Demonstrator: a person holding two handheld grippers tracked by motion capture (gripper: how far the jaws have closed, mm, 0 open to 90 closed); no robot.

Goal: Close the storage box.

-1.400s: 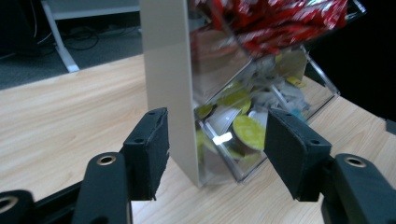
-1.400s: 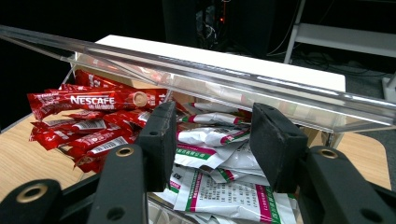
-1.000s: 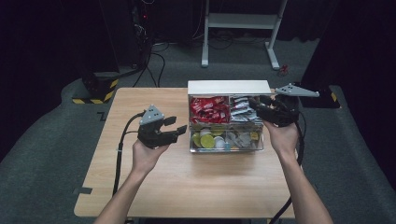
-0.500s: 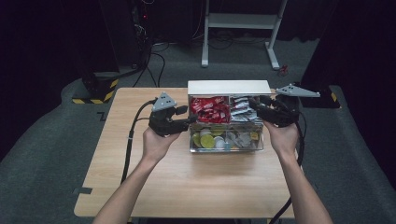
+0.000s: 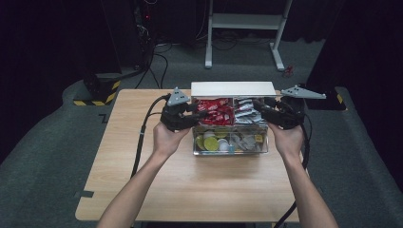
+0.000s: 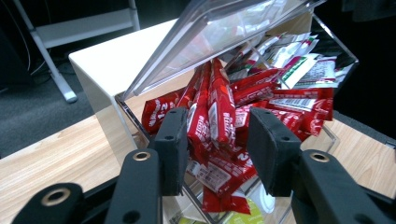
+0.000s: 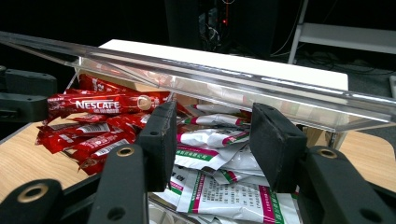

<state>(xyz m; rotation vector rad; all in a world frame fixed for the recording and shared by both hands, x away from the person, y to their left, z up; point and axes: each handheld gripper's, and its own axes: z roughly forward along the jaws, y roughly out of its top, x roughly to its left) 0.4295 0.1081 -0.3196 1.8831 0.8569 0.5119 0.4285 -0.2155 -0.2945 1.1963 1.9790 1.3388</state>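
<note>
Box (image 5: pixel 230 142) lies crosswise, red sachets (image 5: pixel 215 110) pointing every way.

From above our side of the table, we look forward and down. Each gripper camera peers close along its own black fingers (image 6: pixel 173 149) (image 7: pixel 159 144), from opposite ends, into the clear box (image 5: pixel 230 124) between them, shared with the high view.

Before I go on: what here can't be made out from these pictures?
- Front compartments' contents: high view, too small to identify.
- White sachets: right gripper view, print too small; lower edge cuts them off.
- Clear lid: left gripper view, glare hides what lies beneath.
- Left gripper touching the box: high view, unclear.
</note>
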